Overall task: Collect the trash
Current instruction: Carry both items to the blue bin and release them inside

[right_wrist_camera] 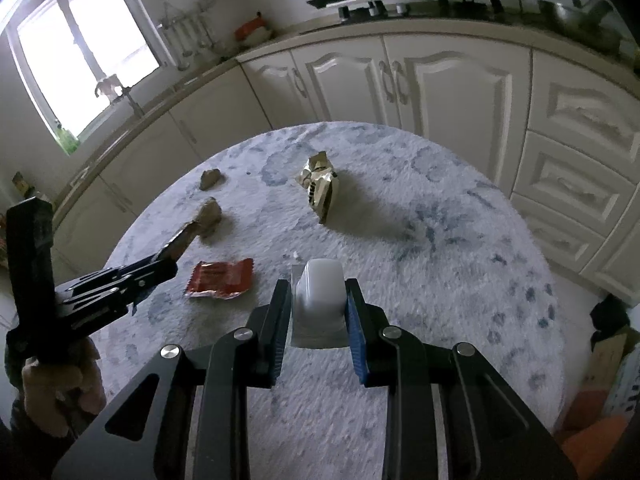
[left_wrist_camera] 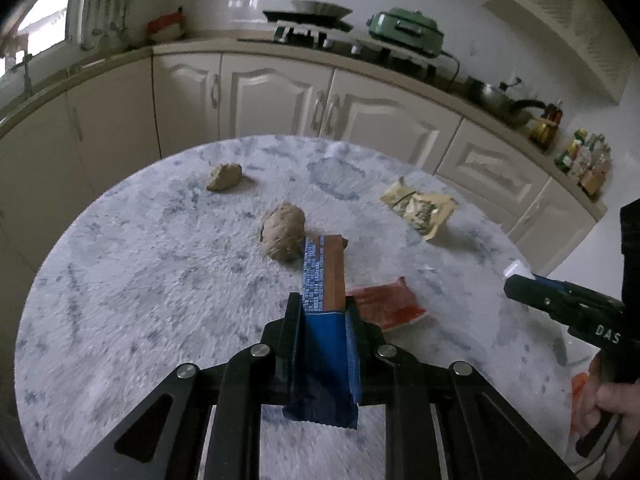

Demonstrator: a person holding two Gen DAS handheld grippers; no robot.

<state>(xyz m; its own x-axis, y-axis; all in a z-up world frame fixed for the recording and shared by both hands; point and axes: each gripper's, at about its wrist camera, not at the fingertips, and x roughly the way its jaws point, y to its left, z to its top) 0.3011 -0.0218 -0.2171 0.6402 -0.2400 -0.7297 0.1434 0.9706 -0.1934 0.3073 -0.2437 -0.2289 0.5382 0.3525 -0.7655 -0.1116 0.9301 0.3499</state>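
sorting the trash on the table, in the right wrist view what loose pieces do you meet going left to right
Small brown lump → larger brown lump → red wrapper → crumpled gold wrapper.

Both views ride on hand-held grippers and look forward and steeply down along their fingers, close above a round marble-patterned table (left_wrist_camera: 120, 280), toward the white kitchen cabinets (left_wrist_camera: 276, 96) on the far side.

The left wrist view sits over the table's near-left part and catches the right gripper (left_wrist_camera: 520, 280) at its right edge.

The right wrist view sits further right and catches the left gripper (right_wrist_camera: 168, 262) at its left edge.

They share the tabletop (right_wrist_camera: 440, 260), the red wrapper (left_wrist_camera: 386, 308) (right_wrist_camera: 222, 280), the gold wrapper (left_wrist_camera: 420, 208) (right_wrist_camera: 320, 188), two brown lumps (left_wrist_camera: 284, 236) (right_wrist_camera: 210, 214) and the stove (left_wrist_camera: 308, 26) (right_wrist_camera: 360, 0).
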